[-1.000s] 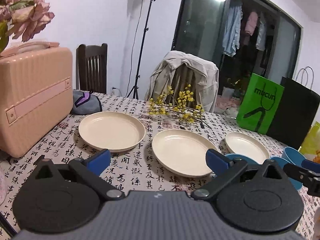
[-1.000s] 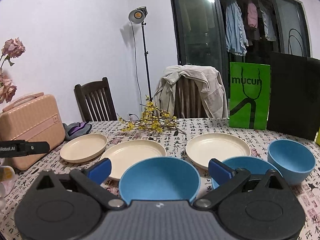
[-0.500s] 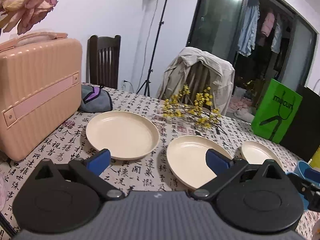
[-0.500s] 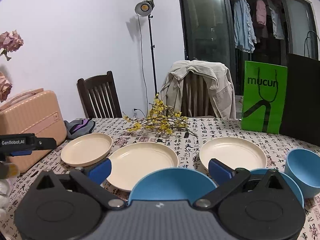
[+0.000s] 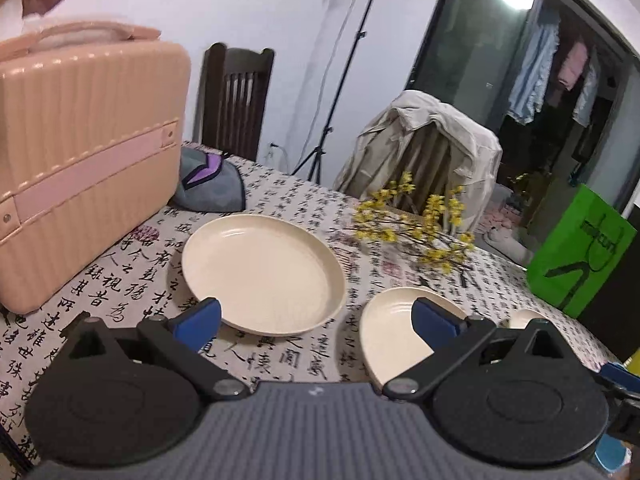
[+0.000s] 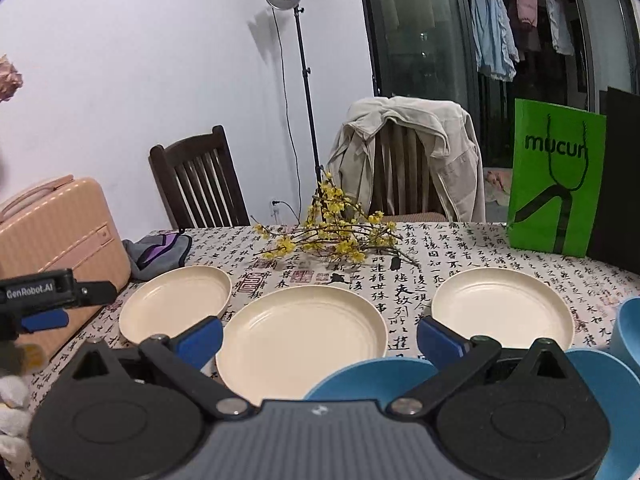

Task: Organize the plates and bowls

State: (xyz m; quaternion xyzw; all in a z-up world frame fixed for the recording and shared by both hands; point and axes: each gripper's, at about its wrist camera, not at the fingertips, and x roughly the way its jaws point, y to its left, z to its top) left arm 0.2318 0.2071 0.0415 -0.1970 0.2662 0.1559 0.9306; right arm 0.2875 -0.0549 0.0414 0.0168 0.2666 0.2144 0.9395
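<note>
Left wrist view: your left gripper hangs above the tablecloth with its blue-tipped fingers spread wide and nothing between them. Just ahead lies the leftmost cream plate, flat on the cloth, near the pink suitcase and the grey and purple pouch. A second cream plate sits to its right, partly behind your right-hand finger, and only a sliver of a third plate shows beyond it. A spray of yellow flowers lies farther back.

From the right wrist view, your right gripper is also spread and empty, hovering over the near edge of the table. Three cream plates stand in a row, apart from one another, the middle one between your fingers. Blue bowls sit closest to you, partly hidden by the gripper body; another blue bowl shows at the right edge. A green paper bag stands at the far right.
</note>
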